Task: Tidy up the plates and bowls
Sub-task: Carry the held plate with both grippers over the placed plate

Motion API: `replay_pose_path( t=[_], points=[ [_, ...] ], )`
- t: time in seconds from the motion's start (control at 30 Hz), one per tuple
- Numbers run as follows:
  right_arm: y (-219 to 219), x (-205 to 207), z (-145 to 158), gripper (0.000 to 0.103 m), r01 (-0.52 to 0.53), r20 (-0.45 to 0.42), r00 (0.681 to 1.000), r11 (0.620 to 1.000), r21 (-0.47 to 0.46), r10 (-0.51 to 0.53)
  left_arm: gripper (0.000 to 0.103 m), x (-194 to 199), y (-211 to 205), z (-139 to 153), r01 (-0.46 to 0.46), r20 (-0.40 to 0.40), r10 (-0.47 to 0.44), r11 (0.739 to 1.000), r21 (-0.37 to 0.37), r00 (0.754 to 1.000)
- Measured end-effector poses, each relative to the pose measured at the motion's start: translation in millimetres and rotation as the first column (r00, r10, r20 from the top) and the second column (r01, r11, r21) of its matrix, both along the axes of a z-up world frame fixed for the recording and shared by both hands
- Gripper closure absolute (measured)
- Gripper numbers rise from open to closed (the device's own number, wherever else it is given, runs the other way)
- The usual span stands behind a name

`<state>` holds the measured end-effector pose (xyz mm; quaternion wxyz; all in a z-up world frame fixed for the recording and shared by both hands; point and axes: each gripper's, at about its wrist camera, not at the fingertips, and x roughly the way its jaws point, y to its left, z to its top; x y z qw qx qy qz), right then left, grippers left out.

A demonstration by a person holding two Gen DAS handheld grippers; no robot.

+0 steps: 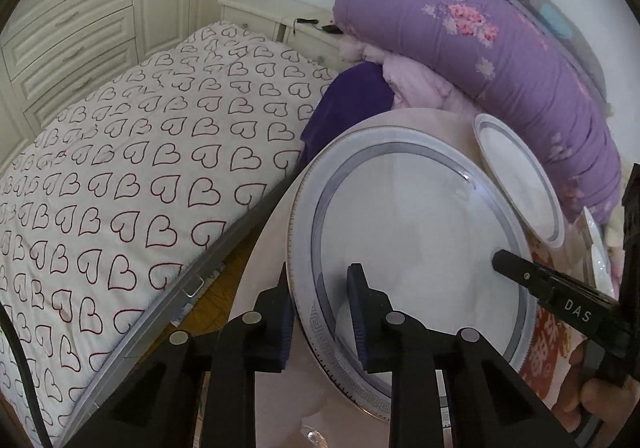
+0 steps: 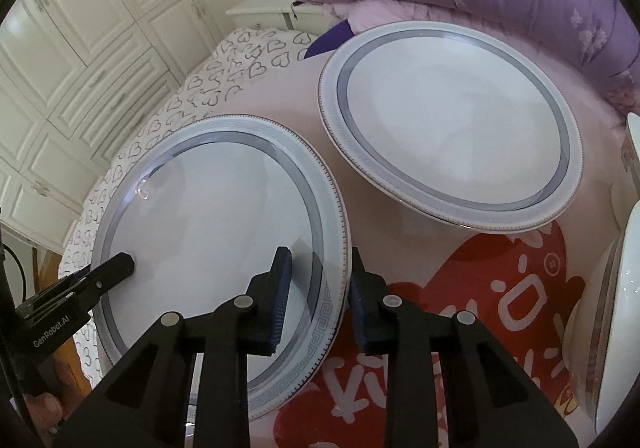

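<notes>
A large white plate point(image 1: 400, 232) with a grey ring and key-pattern border lies on the pink round table point(image 1: 272, 248). My left gripper point(image 1: 320, 320) is shut on its near rim, one pad above and one below. The same plate point(image 2: 208, 216) fills the right wrist view, where my right gripper point(image 2: 320, 296) is shut on the opposite rim. Each view shows a black finger point(image 1: 520, 272) of the other gripper resting on the plate's face, and the finger point(image 2: 116, 268) from the left side is the left gripper's. A second matching plate point(image 2: 452, 128) sits further back on the table.
White dishes point(image 2: 616, 308) stand at the table's right edge. A red cartoon print point(image 2: 500, 288) covers part of the tabletop. A bed with a heart-patterned cover point(image 1: 140, 168) lies left of the table. A rolled purple quilt point(image 1: 480, 40) is behind. A hand point(image 1: 592, 400) holds the right gripper.
</notes>
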<state>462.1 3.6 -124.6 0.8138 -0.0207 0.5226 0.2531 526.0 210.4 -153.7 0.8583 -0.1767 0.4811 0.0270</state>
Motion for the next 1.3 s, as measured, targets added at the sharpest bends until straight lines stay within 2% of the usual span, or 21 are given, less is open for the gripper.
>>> replay_pose_path(
  t=[0.3, 0.8, 1.1, 1.3],
  points=[
    [-1.6, -4.1, 4.4, 0.079, -0.008, -0.026, 1.000, 0.999, 0.032, 0.009, 0.082, -19.3, -8.7, 8.4, -0.014, 0.008, 0.014, 1.000, 0.023, 1.000],
    [-21.2, -35.7, 26.1, 0.081, -0.017, 0.020, 1.000, 0.998, 0.061, 0.016, 0.082, -73.8, -27.0, 45.3, -0.004, 0.071, 0.000, 0.998, 0.055, 0.997],
    [-51.2, -68.0, 52.5, 0.081, 0.005, 0.071, 0.997, 0.996, 0.091, -0.011, 0.082, -126.8, -42.6, 75.1, 0.025, 0.124, -0.032, 0.998, 0.050, 0.992],
    [-79.5, -101.8, 80.3, 0.081, 0.014, 0.128, 0.991, 0.993, 0.119, -0.030, 0.082, -182.2, -57.6, 100.9, 0.053, 0.177, -0.063, 0.997, 0.056, 0.982]
  ],
)
